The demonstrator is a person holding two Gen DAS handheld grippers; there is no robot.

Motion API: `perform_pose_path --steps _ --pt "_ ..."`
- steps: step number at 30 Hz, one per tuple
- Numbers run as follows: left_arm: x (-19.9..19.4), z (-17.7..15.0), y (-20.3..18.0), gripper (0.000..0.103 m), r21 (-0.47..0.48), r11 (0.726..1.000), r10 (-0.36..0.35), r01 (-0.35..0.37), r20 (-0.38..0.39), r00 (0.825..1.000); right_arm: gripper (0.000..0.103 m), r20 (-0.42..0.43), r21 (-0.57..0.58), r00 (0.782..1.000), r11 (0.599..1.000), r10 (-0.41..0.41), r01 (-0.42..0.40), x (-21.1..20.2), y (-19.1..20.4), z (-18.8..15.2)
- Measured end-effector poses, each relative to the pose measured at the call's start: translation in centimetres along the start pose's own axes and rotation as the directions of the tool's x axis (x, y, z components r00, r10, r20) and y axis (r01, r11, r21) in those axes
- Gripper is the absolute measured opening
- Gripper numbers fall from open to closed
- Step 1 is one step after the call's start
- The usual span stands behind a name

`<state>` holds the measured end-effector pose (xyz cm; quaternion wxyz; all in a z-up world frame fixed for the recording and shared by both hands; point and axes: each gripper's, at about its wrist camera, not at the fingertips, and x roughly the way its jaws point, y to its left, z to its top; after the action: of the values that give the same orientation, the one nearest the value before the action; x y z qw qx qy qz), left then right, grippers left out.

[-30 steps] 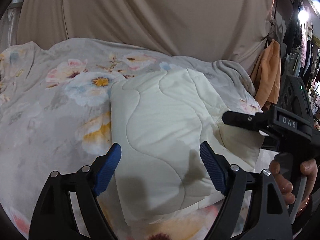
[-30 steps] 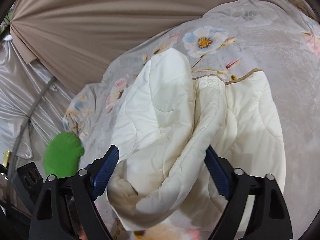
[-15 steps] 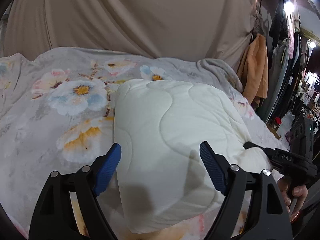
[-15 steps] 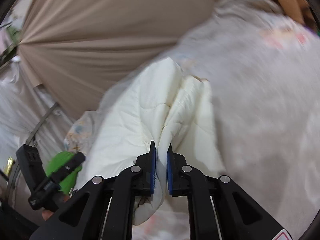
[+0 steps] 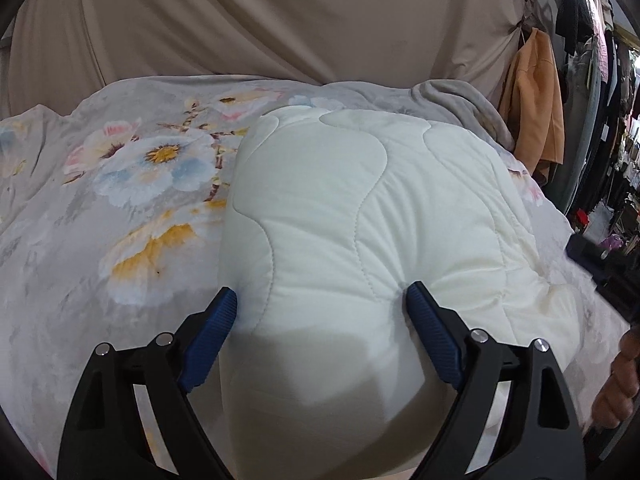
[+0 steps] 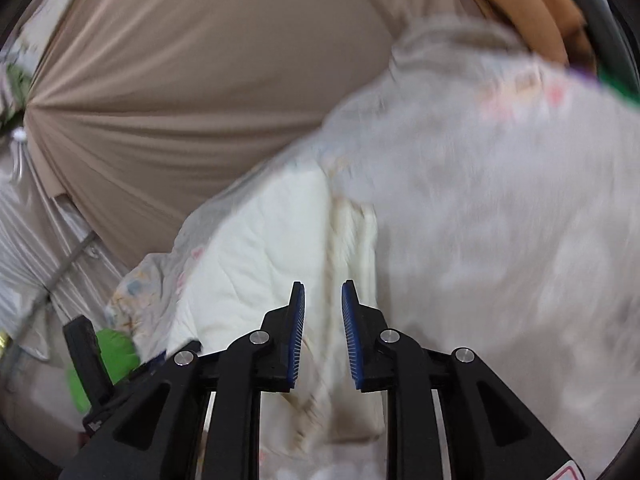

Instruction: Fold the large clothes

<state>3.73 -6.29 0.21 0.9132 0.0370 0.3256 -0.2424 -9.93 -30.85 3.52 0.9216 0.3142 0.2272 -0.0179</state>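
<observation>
A cream quilted garment (image 5: 360, 216) lies folded in a thick pad on the floral bedspread (image 5: 120, 208). My left gripper (image 5: 320, 304) is open, its blue fingers pressed against the near edge of the pad on either side. In the right wrist view the garment (image 6: 264, 248) lies ahead and to the left, its layered edge showing. My right gripper (image 6: 323, 308) is partly open with nothing between the pads, just above the garment's edge. That view is motion-blurred.
A beige curtain (image 5: 280, 20) hangs behind the bed. An orange garment (image 5: 532, 100) and dark clothes (image 5: 600, 40) hang at the right. A green object (image 6: 108, 360) sits at lower left of the right wrist view, beside the other gripper's black body (image 6: 86, 356).
My right gripper closed on the garment's folded edge, then let go and pulled back, now partly open. My left gripper moved down onto the pad's near edge and stayed open.
</observation>
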Motion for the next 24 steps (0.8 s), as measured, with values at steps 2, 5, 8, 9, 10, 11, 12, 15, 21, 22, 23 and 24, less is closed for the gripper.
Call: perform_pose_path --steps 2,5,8,9,10,11,12,15,21,22,23,24 --pt "0.0 0.0 -0.2 0.086 0.002 1.000 0.007 -0.007 0.001 1.000 0.020 0.006 -0.088 1.000 0.996 0.019 -0.018 -0.2 2.8 1.4" --pt "0.0 0.0 -0.4 0.086 0.002 1.000 0.019 -0.019 0.000 1.000 0.020 -0.014 -0.213 1.000 0.977 0.015 -0.018 1.8 6.9 2.3" --pt "0.0 0.1 -0.4 0.086 0.001 1.000 0.024 -0.024 -0.003 1.000 0.020 -0.029 -0.324 0.997 0.944 -0.077 0.063 5.9 9.7 2.3" --pt "0.0 0.1 -0.5 0.087 0.000 1.000 0.025 -0.025 -0.004 1.000 0.020 -0.036 -0.342 0.994 0.936 -0.101 0.083 7.1 10.0 2.3" --pt "0.0 0.1 -0.5 0.087 0.000 1.000 0.027 -0.027 -0.005 1.000 0.020 -0.046 -0.357 0.991 0.928 -0.127 0.103 8.5 10.2 2.4" --pt "0.0 0.1 -0.4 0.087 0.002 1.000 0.027 -0.027 -0.006 1.000 0.020 -0.062 -0.370 0.984 0.920 -0.167 0.133 10.3 10.1 2.3" --pt "0.1 0.1 -0.4 0.087 0.001 1.000 0.026 -0.026 -0.007 1.000 0.019 -0.083 -0.373 0.977 0.915 -0.197 0.153 11.4 9.3 2.3" --pt "0.3 0.2 -0.5 0.090 0.002 1.000 0.016 -0.016 0.000 1.000 0.011 -0.137 -0.365 0.965 0.917 -0.225 0.163 14.6 7.4 1.6" --pt "1.2 0.3 -1.5 0.094 0.032 0.999 0.042 -0.042 0.018 0.999 0.010 -0.154 -0.349 0.965 0.926 -0.211 0.147 16.5 5.2 0.4" --pt "1.4 0.3 -1.7 0.094 0.037 0.998 0.048 -0.049 0.020 0.999 0.010 -0.150 -0.353 0.965 0.923 -0.215 0.151 16.7 5.2 0.1" --pt "1.5 0.2 -1.7 0.094 0.040 0.998 0.053 -0.054 0.022 0.998 0.010 -0.146 -0.356 0.965 0.921 -0.219 0.155 16.8 5.2 0.0" --pt "1.6 0.2 -1.7 0.094 0.042 0.997 0.058 -0.058 0.023 0.998 0.010 -0.144 -0.357 0.964 0.920 -0.222 0.159 17.0 5.2 -0.1"
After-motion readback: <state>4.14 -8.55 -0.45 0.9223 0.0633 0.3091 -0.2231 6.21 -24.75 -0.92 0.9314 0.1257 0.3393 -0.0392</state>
